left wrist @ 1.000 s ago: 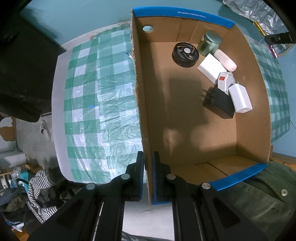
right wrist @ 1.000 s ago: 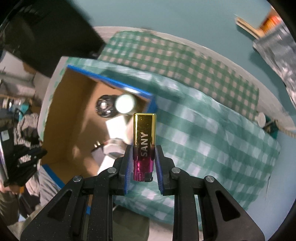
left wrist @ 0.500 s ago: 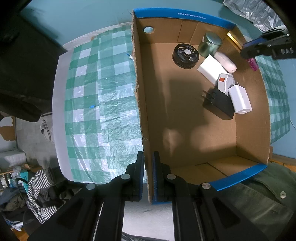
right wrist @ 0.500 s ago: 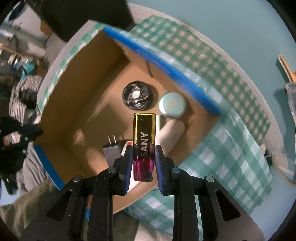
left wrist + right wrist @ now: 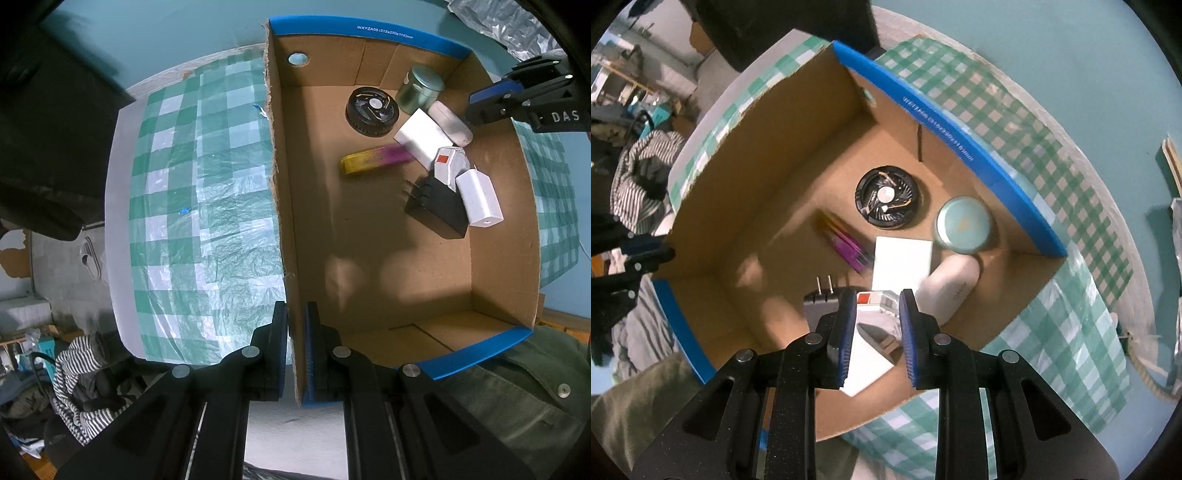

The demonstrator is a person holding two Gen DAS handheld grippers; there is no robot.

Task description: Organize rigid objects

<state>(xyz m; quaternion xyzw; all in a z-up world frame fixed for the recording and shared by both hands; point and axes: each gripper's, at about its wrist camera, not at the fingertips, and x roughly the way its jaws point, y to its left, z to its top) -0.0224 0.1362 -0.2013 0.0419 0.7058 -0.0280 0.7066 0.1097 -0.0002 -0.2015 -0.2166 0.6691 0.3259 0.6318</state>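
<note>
Lighter [image 5: 842, 242]: we count one, gold-and-magenta, blurred, inside the cardboard box [image 5: 288, 206] at 9 o'clock of the white block [image 5: 902, 264]. Our right tool [image 5: 877, 332] just opened, empty; left tool [image 5: 295, 347] clamps the box wall.

Gold-magenta lighter [image 5: 375, 161] blurred inside box [image 5: 495, 236]

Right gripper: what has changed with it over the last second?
The right gripper swung in over the box, its jaws have just been opening, and it let go of the gold-and-magenta lighter, now blurred inside beside the black fan. The left gripper remains clamped on the box wall; the other items lie as before.
</note>
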